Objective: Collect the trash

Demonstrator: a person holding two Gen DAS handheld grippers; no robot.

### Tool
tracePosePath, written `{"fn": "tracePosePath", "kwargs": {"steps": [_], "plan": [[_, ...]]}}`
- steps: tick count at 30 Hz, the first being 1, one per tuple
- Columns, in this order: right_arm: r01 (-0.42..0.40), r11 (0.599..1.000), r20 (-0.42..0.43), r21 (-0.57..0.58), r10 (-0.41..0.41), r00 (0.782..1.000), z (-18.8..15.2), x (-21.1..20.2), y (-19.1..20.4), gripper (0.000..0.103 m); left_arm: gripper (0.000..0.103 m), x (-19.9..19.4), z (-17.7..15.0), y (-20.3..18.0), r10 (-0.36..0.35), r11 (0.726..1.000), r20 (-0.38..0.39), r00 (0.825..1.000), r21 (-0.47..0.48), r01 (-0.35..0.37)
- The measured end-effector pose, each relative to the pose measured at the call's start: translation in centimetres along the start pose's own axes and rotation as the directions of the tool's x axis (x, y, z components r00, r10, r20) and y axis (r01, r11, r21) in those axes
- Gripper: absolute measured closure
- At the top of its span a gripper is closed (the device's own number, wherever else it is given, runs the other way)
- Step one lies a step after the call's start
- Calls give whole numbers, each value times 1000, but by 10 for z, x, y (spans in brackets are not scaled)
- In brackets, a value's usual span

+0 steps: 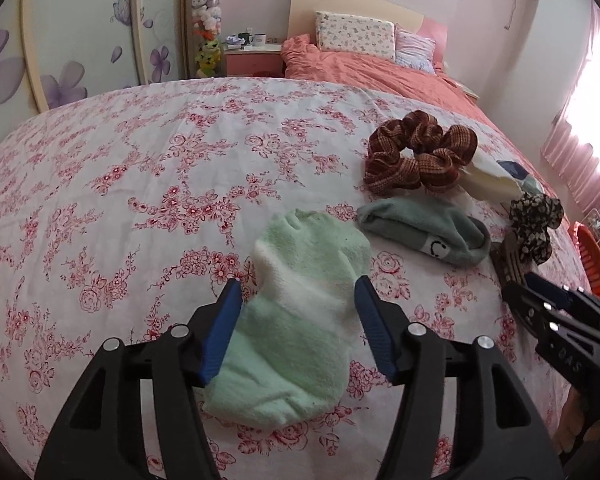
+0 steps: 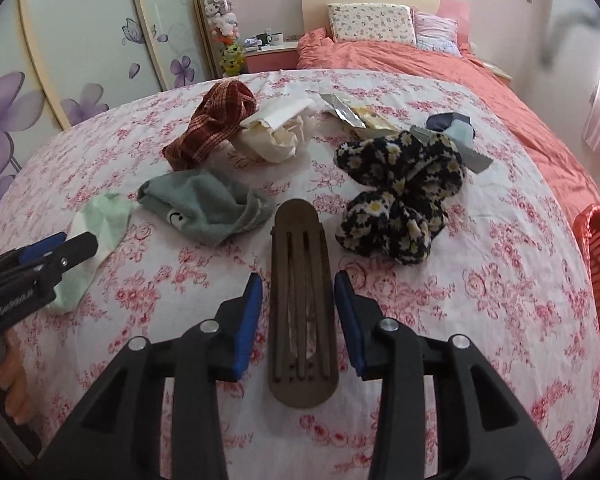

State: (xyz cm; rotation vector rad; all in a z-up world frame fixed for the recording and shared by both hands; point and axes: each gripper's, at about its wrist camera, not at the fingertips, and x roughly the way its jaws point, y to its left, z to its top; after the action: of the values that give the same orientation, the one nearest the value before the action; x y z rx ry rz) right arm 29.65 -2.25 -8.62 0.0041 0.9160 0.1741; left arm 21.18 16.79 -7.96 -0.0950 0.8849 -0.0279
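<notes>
Wrappers beyond scrunchies, socks

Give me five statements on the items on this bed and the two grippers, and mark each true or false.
1. The light green sock lies between the left gripper fingers. True.
2. The right gripper grips the floral scrunchie. False: it straddles the brown hair clip, pads apart from it.
3. The plaid scrunchie is blue. False: reddish brown.
4. An orange basket shows at the bed's right edge. True.
5. The grey-green sock is in the basket. False: on the bedspread.
</notes>
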Motion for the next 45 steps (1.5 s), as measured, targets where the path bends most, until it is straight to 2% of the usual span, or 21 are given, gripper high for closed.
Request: {"fn": "tracePosePath", "kwargs": {"steps": [3,7,10,13,24,34,38,39,42,44,45], "plan": [[22,999,11,-34,-22,1000,-1,2,3,65,44,2,-2,0,8,1000,-5,1000,2,-8],[11,1000,10,-24,-11,1000,0,2,1,65,44,2,-4,-2,20,1000,1,1000,7,-20],[11,1000,10,-25,-11,1000,0,2,0,65,43,1,-5,-1,3,1000,4,1000,1,-3],[9,1000,10,-23,-9,1000,0,1,0,65,39,-3,-8,-3,-9,1000,18,1000,10,9],[26,999,12,-34,-25,1000,3,3,5,64,38,2,-6,-6,32,999,1,999,15,-32],[2,1000,13,-5,-1,1000,5,4,-1,70,38,3,-7,-5,36,999,0,999,15,-36],[23,999,12,-32,-23,1000,4,3,1,70,39,3,-8,-8,54,998,-3,999,25,-54],[27,999,13,-38,-27,1000,4,2,2,71,39,2,-8,-9,62,998,-4,998,26,-61],[26,998,15,-55,-25,1000,0,-1,4,71,52,0,-11,-12,71,997,0,997,39,-71],[15,998,13,-56,-14,1000,-3,-4,3,71,71,-2,-13,-14,57,997,3,998,50,-57],[9,998,15,-54,-8,1000,-5,-7,3,71,75,-3,-13,-15,51,997,2,999,51,-51]]}}
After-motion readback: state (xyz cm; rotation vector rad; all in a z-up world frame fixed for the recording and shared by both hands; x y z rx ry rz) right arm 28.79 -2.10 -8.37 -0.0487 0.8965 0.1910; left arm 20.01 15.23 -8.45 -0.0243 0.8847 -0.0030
